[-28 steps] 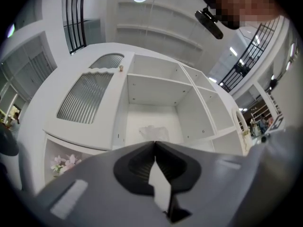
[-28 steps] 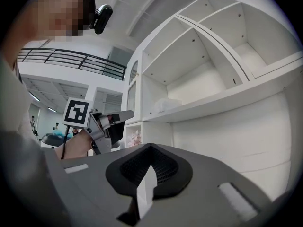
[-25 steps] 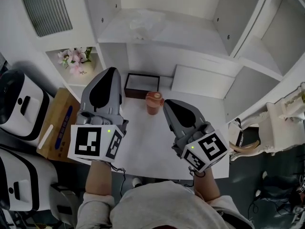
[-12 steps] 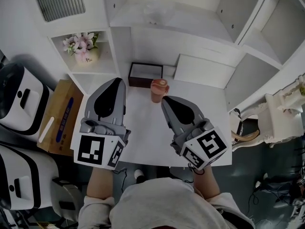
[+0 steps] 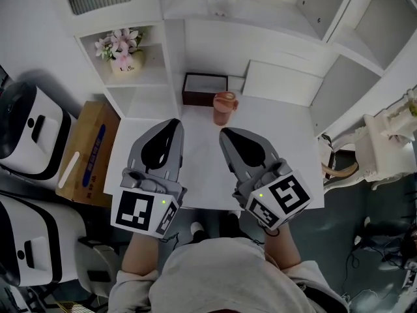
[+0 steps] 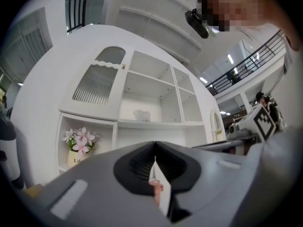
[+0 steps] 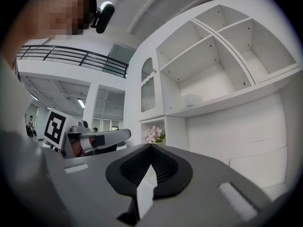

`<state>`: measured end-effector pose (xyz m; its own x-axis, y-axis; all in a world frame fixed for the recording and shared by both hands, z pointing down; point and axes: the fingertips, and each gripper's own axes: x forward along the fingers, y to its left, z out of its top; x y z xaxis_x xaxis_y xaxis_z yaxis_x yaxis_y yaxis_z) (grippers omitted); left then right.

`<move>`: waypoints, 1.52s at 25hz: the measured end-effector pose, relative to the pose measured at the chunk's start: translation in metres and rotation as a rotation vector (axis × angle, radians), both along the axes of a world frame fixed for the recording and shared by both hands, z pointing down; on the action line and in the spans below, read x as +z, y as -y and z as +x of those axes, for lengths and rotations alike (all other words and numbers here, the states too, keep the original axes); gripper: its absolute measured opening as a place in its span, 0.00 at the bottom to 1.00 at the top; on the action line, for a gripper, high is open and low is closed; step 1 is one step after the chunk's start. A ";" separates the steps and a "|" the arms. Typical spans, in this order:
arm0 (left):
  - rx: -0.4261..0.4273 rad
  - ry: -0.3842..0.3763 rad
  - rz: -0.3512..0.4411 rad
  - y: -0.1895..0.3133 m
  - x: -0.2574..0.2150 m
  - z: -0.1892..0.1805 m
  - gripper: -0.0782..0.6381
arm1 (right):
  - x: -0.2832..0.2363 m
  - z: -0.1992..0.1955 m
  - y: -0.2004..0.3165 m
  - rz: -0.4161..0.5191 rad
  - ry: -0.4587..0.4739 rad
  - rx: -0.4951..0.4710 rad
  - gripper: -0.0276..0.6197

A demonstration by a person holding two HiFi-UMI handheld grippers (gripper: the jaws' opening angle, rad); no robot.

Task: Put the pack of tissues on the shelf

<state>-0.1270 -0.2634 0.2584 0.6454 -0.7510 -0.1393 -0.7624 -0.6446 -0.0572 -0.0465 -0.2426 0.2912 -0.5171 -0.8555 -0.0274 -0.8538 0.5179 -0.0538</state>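
Jaws pressed together and empty, the left gripper (image 5: pixel 173 123) and right gripper (image 5: pixel 225 133) hover near the desk's (image 5: pixel 293 132) front edge.

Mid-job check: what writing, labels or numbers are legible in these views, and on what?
"Li": on the white flower vase, left gripper view; the rest is cut off by the left tongs.
Blue print on the cardboard box: too blurred to read.
Left marker cube and right marker cube: black-and-white patterns, no letters.
Nothing else legible.
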 end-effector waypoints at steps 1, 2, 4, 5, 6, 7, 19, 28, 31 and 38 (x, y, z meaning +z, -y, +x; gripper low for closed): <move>0.008 0.000 -0.004 -0.004 0.002 -0.002 0.11 | 0.000 -0.003 -0.003 0.002 0.001 0.003 0.05; 0.016 -0.001 -0.008 -0.008 0.004 -0.003 0.11 | 0.000 -0.005 -0.007 0.003 0.003 0.007 0.05; 0.029 -0.002 -0.015 -0.016 0.007 -0.006 0.11 | 0.001 -0.008 -0.013 0.005 0.005 0.014 0.05; 0.034 -0.002 -0.017 -0.019 0.008 -0.007 0.11 | 0.002 -0.010 -0.016 0.005 0.005 0.017 0.05; 0.038 -0.002 -0.017 -0.022 0.008 -0.007 0.11 | 0.002 -0.011 -0.019 0.006 0.006 0.019 0.05; 0.042 -0.001 -0.015 -0.025 0.008 -0.008 0.11 | 0.002 -0.013 -0.021 0.007 0.006 0.021 0.05; 0.062 -0.006 -0.004 -0.045 0.007 -0.017 0.11 | -0.006 -0.026 -0.044 0.037 -0.017 0.017 0.05; 0.085 -0.011 0.009 -0.053 0.002 -0.012 0.11 | -0.013 -0.026 -0.053 0.053 -0.038 0.028 0.05; 0.088 -0.006 0.009 -0.054 0.002 -0.012 0.11 | -0.014 -0.026 -0.054 0.057 -0.041 0.032 0.05; 0.087 -0.004 0.013 -0.055 0.002 -0.015 0.11 | -0.015 -0.029 -0.057 0.062 -0.044 0.035 0.05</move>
